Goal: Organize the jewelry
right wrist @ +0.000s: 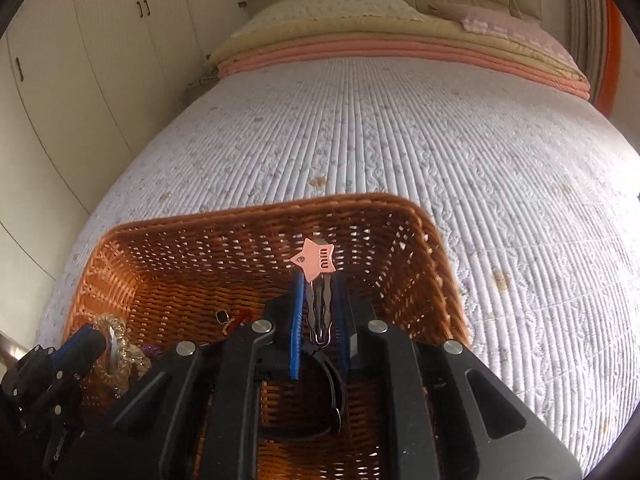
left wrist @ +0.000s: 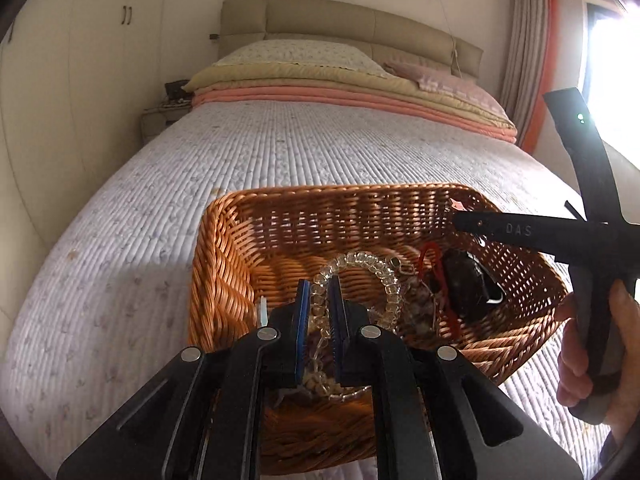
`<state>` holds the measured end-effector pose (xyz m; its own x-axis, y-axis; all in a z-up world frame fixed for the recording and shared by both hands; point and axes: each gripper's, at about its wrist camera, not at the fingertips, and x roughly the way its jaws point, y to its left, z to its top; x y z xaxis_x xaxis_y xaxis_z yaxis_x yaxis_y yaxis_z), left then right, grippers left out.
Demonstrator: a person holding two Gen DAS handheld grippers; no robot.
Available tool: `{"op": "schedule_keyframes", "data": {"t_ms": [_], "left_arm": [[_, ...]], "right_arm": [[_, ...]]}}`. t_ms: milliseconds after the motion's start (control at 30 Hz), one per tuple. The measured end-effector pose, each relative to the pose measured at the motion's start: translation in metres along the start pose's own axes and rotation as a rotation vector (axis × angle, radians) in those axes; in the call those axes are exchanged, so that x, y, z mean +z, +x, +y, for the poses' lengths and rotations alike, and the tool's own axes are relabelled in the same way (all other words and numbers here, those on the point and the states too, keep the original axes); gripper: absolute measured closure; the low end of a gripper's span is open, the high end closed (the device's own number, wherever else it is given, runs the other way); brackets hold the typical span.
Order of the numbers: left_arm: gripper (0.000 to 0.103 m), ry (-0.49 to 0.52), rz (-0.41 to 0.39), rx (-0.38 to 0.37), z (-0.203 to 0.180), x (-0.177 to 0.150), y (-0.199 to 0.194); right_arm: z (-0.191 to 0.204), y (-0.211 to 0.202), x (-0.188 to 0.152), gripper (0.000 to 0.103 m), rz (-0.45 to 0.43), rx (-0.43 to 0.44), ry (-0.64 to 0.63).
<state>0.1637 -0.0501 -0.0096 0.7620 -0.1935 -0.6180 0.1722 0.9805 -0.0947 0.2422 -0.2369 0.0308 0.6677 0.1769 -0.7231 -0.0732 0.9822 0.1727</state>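
Observation:
My left gripper (left wrist: 320, 286) hangs over the near end of a brown wicker basket (left wrist: 340, 192), shut on a clear bead bracelet (left wrist: 360, 262) that loops up beyond its blue pads. My right gripper (right wrist: 318, 280) is shut on a metal hair clip with a pink star (right wrist: 316, 266), held above the basket (right wrist: 260, 212) interior. In the left wrist view the right gripper (left wrist: 458, 220) reaches in over the basket's right rim, a hand (left wrist: 592, 344) on its handle. In the right wrist view the left gripper (right wrist: 98, 340) shows at the lower left with the bracelet (right wrist: 120, 344).
Inside the basket lie a red cord (left wrist: 430, 256), a dark lumpy object (left wrist: 464, 284) and more beads. The basket sits on a quilted bedspread (left wrist: 280, 148). Folded blankets and pillows (left wrist: 320, 76) lie by the headboard. Wardrobes (left wrist: 80, 80) stand to the left, a curtain (left wrist: 524, 40) to the right.

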Motion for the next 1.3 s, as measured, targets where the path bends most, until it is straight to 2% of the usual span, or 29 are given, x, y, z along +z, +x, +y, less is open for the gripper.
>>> {"op": "schedule_keyframes", "data": {"t_ms": [167, 267, 300, 333, 400, 533, 667, 833, 1033, 1100, 1200, 1300], "left_arm": [[0.094, 0.014, 0.009, 0.007, -0.002, -0.003, 0.002], [0.084, 0.005, 0.008, -0.001, -0.001, -0.003, 0.0], [0.077, 0.002, 0.003, -0.005, 0.0, -0.003, -0.001], [0.071, -0.003, -0.003, -0.01, 0.001, -0.003, -0.004], [0.068, -0.015, -0.025, -0.022, 0.001, -0.003, -0.014], [0.063, -0.019, -0.06, -0.07, -0.004, -0.004, -0.04], [0.061, -0.008, -0.097, -0.129, -0.012, -0.016, -0.075], [0.058, -0.024, -0.116, -0.149, -0.02, -0.043, -0.115], [0.058, -0.081, -0.095, -0.166, -0.023, -0.078, -0.142], [0.058, -0.085, -0.081, -0.164, -0.025, -0.088, -0.146], [0.058, -0.095, -0.058, -0.176, -0.028, -0.102, -0.15], [0.058, -0.092, -0.04, -0.186, -0.031, -0.111, -0.153]], "right_arm": [[0.002, 0.0, -0.002, 0.09, -0.012, -0.019, -0.018], [0.001, -0.002, -0.002, 0.09, -0.009, -0.007, -0.007], [0.001, -0.001, -0.002, 0.085, -0.01, 0.0, 0.001], [-0.001, -0.003, -0.003, 0.074, -0.009, 0.01, 0.01], [-0.005, -0.006, -0.004, 0.059, -0.013, 0.021, 0.026], [-0.003, -0.018, -0.006, 0.059, -0.034, 0.028, 0.002], [-0.005, -0.053, -0.022, 0.059, -0.054, 0.088, 0.012], [-0.005, -0.109, -0.066, 0.059, -0.073, 0.15, -0.024], [-0.005, -0.166, -0.156, 0.059, -0.095, 0.119, -0.045], [-0.004, -0.176, -0.183, 0.067, -0.093, 0.111, -0.046], [0.002, -0.187, -0.22, 0.072, -0.094, 0.083, -0.064], [0.008, -0.193, -0.245, 0.072, -0.101, 0.098, -0.062]]}}
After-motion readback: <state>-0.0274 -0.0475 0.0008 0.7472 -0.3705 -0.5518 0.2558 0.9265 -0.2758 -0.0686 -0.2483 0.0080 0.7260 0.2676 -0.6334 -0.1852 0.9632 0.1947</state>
